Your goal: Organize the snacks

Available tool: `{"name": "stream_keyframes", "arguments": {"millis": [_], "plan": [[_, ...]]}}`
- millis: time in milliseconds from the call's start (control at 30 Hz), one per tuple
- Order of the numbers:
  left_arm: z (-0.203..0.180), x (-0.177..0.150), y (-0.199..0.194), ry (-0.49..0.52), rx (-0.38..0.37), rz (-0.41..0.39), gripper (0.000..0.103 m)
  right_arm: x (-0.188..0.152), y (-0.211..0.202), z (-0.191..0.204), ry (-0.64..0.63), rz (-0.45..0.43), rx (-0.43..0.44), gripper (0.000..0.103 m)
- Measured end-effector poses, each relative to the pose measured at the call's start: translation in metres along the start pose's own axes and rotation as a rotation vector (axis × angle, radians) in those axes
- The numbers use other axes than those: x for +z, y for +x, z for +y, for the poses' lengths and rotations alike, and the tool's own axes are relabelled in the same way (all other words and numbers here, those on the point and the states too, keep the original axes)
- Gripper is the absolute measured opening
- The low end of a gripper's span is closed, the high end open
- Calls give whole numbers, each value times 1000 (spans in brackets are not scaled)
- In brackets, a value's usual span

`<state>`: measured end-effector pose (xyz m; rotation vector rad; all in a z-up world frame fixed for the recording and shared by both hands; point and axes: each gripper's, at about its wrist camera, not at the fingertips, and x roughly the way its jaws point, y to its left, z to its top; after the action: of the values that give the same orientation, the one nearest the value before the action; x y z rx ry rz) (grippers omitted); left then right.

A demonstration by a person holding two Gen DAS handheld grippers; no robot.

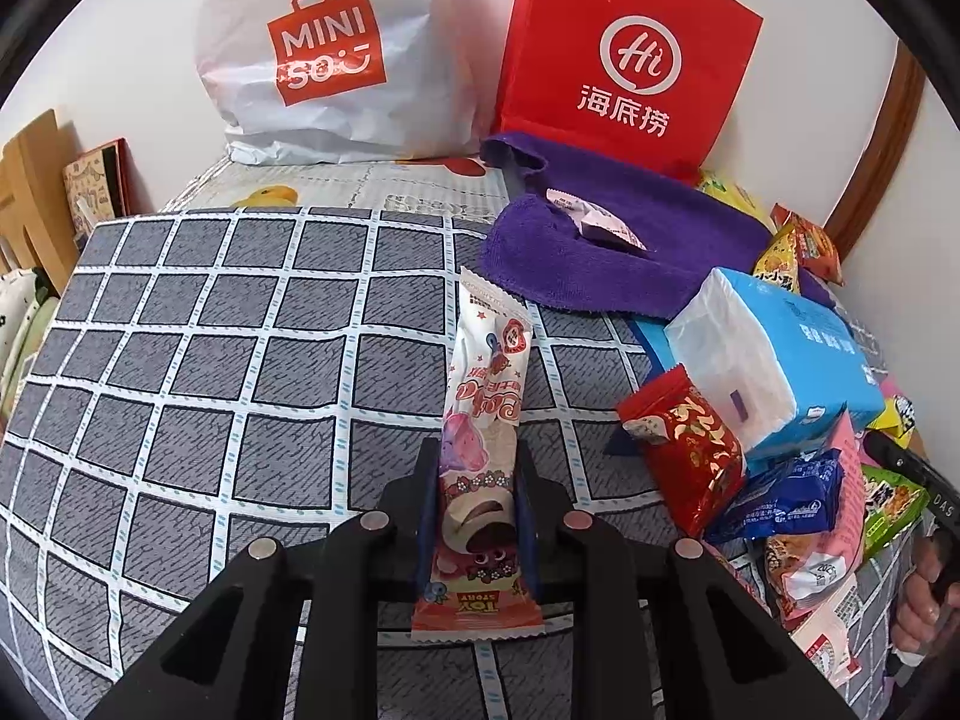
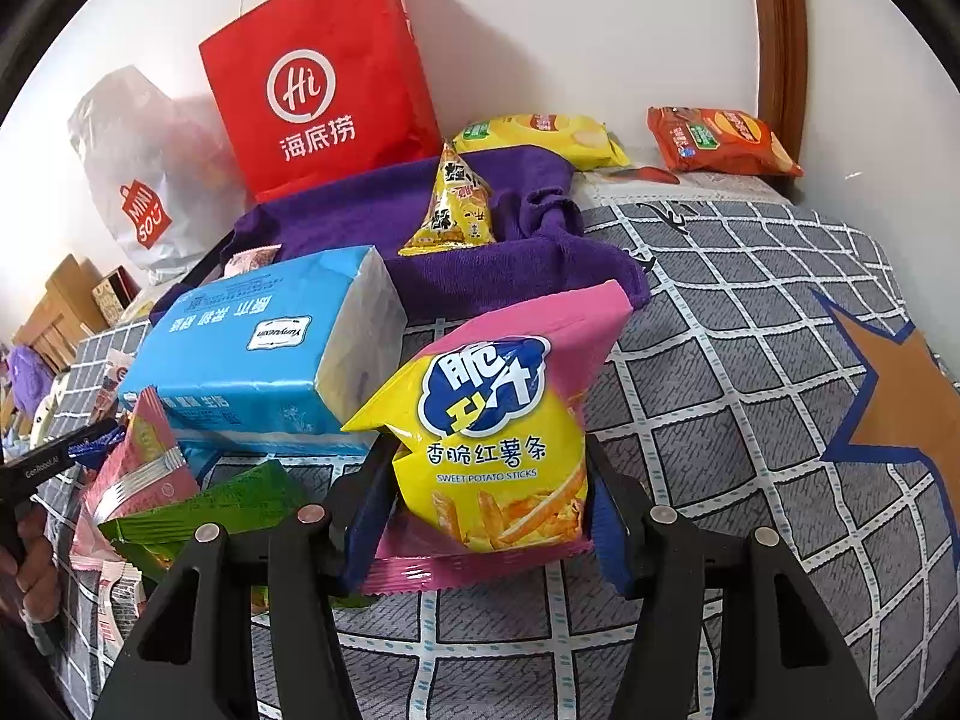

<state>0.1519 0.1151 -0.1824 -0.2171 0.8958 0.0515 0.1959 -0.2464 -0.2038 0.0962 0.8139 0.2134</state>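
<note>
Snacks lying heaped on a bed, two bags standing behind.

In the left wrist view, a snack bar (image 1: 480, 450) is sitting at lower centre between the left gripper (image 1: 474, 480) fingers, the bedcover (image 1: 210, 360) spreading to its left, a towel (image 1: 600, 252) lying above right, a tissue pack (image 1: 774, 354) resting on the snack pile (image 1: 780, 510) at right. In the right wrist view, a chip bag (image 2: 498, 438) is standing at centre between the right gripper (image 2: 489, 516) fingers, the tissue pack to its left, a paper bag (image 2: 324, 78) and plastic bag (image 2: 144, 180) leaning on the wall at upper left.
</note>
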Motion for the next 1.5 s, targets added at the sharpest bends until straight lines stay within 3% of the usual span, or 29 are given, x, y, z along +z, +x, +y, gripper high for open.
{"name": "stream_keyframes", "arguments": {"millis": [300,500,667,900,1167,1500], "plan": [[0,-1,-5,-1,-9,-4,18,1,0,4,-21,-3,-34,57],[-20,-9,-25,65,4,-18,18,-7,-19,20,-89,-36,-100,54],[-38,-16,-56,80,-37,-34,18,-9,-54,21,-43,-70,-31,54],[-63,-15,-100,96,-89,-65,18,-3,-98,29,-31,-127,-17,54],[-95,9,-139,148,-134,-98,18,17,-147,37,-11,-200,18,54],[-122,42,-184,195,-119,-181,18,60,-192,38,-11,-266,58,54]]}}
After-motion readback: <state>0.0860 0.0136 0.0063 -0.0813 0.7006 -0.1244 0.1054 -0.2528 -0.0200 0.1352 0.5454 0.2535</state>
